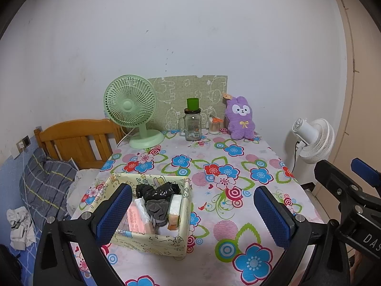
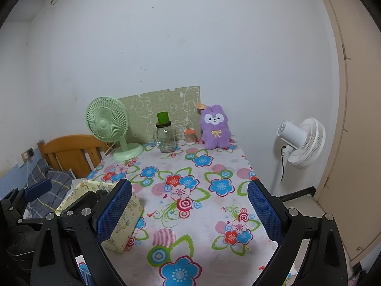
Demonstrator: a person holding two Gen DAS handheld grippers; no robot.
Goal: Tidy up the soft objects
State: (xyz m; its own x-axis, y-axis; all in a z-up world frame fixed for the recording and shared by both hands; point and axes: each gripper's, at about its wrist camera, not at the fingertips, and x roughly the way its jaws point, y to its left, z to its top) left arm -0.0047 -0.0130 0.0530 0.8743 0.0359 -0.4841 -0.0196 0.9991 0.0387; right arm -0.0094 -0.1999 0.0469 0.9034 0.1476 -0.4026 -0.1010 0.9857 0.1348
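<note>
Both grippers spread, empty, above the bench's near edge.
One storage box (image 1: 147, 214) near the left edge holds two dark cloths (image 1: 157, 200); one purple plush rabbit (image 1: 240, 119) stands at the far right corner; left gripper (image 1: 193, 217), right gripper (image 2: 189, 212).

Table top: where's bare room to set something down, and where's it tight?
Free: the wide floral tablecloth stretch between the storage box and the back row, and the whole side toward the white fan. Crowded: the back edge, where green fan, glass jar, small container and purple plush line up.
</note>
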